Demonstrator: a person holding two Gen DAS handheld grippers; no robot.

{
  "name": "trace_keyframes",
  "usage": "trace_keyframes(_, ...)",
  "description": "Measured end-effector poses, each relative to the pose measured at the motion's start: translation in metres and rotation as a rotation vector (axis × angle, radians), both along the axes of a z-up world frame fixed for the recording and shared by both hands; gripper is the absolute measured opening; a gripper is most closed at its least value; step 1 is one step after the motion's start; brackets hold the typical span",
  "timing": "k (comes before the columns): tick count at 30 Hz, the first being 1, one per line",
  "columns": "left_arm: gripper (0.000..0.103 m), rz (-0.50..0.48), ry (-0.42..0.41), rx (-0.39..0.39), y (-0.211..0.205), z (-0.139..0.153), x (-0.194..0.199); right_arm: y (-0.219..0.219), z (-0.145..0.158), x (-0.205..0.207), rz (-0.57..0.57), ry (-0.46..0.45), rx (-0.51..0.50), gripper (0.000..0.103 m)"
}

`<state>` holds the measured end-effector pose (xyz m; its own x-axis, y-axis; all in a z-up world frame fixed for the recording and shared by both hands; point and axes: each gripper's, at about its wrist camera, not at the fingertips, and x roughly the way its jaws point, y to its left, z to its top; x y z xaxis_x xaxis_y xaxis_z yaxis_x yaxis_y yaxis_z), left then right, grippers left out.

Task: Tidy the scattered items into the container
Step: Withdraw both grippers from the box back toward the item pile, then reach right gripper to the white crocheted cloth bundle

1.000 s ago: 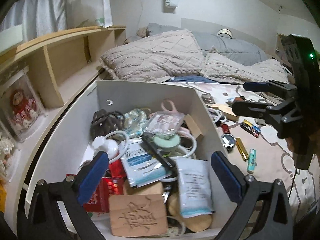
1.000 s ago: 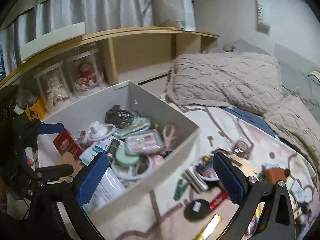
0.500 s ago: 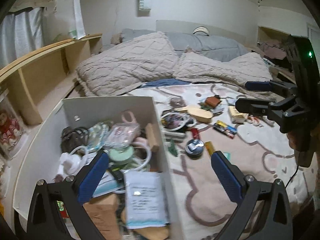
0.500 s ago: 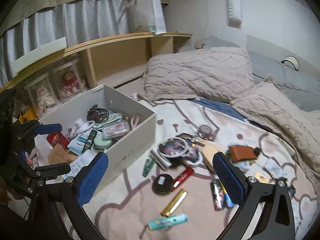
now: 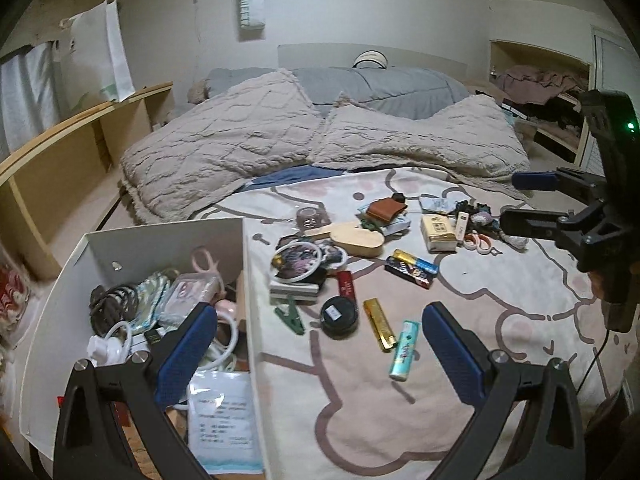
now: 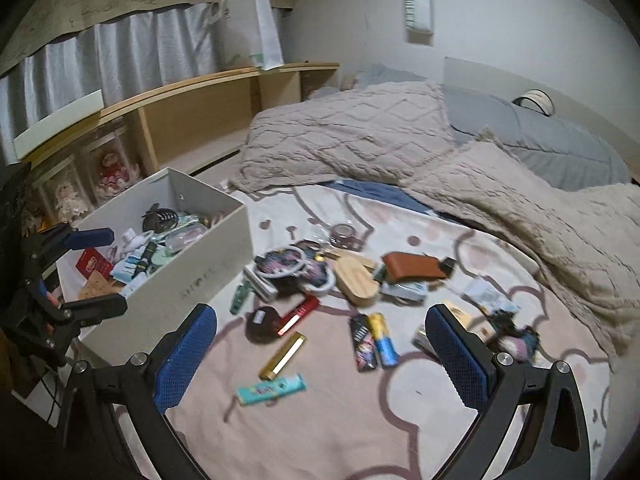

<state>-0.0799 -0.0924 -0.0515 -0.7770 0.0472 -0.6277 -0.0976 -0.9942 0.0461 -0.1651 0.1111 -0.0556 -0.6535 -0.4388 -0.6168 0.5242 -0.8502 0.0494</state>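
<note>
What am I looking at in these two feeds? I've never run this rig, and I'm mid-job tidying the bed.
No robot arm here: a person carries a two-finger gripper in each hand, with a fisheye camera on each looking along its fingers. In the left wrist view the left gripper frames the bottom, open and empty; the right gripper shows at the right edge. The right wrist view looks from the right gripper, also open and empty. The white box, already holding many items, sits on the bed's left. Still loose on the blanket: a teal tube, gold bar, black round tin, green clip and more.
</note>
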Motion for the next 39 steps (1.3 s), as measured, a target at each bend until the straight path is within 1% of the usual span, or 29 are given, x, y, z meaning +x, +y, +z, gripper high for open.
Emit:
trace_keyframes(13,0.103,-0.066,-0.006,0.023,0.043,-0.001,-0.018,0.074,0.012,0.022,-0.103,0.031,0.035,0.103)
trace_keyframes(19,0.103,-0.103,-0.017,0.015,0.061,-0.011,-0.022,0.101,0.004,0.032,-0.157,0.035,0.056,0.103)
trace_keyframes(22,0.103,-0.121,-0.031,0.01,0.068,-0.021,-0.024,0.113,-0.009,0.038,-0.192,0.038,0.071,0.103)
trace_keyframes(25,0.103,-0.129,-0.047,0.003,0.073,-0.034,-0.027,0.122,-0.022,0.041,-0.204,0.024,0.055,0.103)
trace_keyframes(27,0.103,-0.138,-0.066,0.012,0.075,-0.045,-0.029,0.13,-0.035,0.041,-0.225,0.008,0.041,0.103)
trace_keyframes(30,0.103,-0.159,-0.092,0.023,0.079,-0.061,-0.031,0.138,-0.051,0.04,-0.265,-0.004,0.054,0.103)
trace_keyframes(34,0.103,-0.202,-0.122,0.046,0.085,-0.081,-0.03,0.149,-0.071,0.032,-0.299,-0.017,0.068,0.103)
trace_keyframes(38,0.103,-0.21,-0.145,0.055,0.086,-0.098,-0.031,0.163,-0.091,0.019,-0.337,-0.046,0.089,0.103)
trace_keyframes(39,0.103,-0.204,-0.15,0.056,0.085,-0.103,-0.031,0.165,-0.096,0.014,-0.351,-0.059,0.106,0.099)
